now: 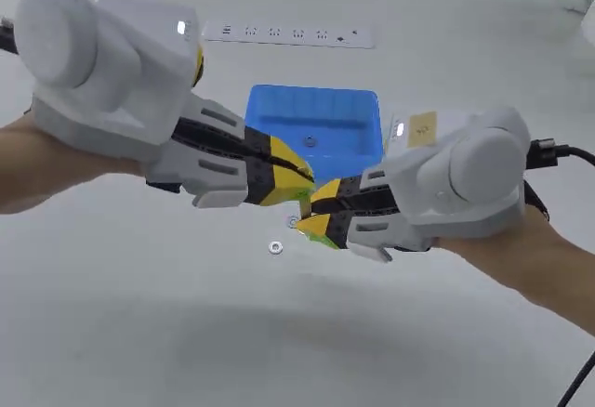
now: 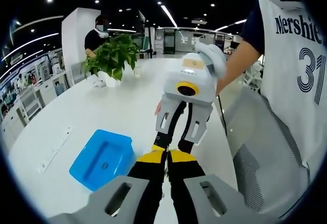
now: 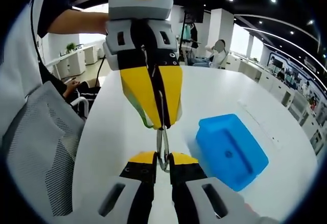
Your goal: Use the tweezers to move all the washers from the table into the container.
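Note:
My two grippers meet tip to tip above the white table (image 1: pixel 139 314). The left gripper (image 1: pixel 309 177) reaches in from the left and the right gripper (image 1: pixel 312 210) from the right. Thin silver tweezers (image 3: pixel 162 143) run between them. The left gripper (image 3: pixel 162 126) is shut on one end and the right gripper (image 3: pixel 163 158) on the rounded end. A blue container (image 1: pixel 311 114) stands just beyond, holding one washer (image 1: pixel 310 141). Two washers lie on the table below the tips, one (image 1: pixel 275 247) in the open and one (image 1: pixel 294 222) right under the jaws.
A white power strip (image 1: pixel 288 33) lies behind the container. A black cable (image 1: pixel 567 153) trails off the right gripper. A potted plant (image 2: pixel 113 55) stands at the far end of the table and a mesh chair (image 3: pixel 41 147) beside it. People are farther back in the room.

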Available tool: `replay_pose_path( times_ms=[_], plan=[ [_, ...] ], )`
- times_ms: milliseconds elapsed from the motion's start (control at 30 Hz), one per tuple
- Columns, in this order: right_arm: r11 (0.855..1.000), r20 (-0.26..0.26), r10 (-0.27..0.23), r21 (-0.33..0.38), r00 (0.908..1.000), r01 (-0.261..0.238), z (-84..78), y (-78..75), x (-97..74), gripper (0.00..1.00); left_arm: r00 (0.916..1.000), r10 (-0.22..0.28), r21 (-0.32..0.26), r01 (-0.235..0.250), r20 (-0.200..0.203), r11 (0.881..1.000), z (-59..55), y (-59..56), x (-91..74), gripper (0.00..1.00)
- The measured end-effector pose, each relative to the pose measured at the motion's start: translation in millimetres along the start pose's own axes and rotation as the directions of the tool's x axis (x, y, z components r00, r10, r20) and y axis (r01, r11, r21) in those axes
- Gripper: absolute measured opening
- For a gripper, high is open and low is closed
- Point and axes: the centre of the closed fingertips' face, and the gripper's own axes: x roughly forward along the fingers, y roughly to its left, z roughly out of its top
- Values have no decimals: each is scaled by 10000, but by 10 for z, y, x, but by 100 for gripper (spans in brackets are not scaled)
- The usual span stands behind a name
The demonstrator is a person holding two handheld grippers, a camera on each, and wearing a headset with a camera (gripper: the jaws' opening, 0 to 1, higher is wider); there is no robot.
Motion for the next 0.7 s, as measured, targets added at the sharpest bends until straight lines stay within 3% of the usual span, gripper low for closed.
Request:
replay_pose_path(
  times_ms=[367, 700],
  plan=[
    [9971, 116, -434, -621, 9990, 440, 272, -260, -109, 11, 10000, 26, 538, -26, -2, 9986, 265, 205, -115, 6],
    [9931, 337, -776, -855, 9964, 802, 428, -483, -172, 11, 10000, 48, 988, -52, 37, 9951, 387, 458, -158, 6]
  ],
)
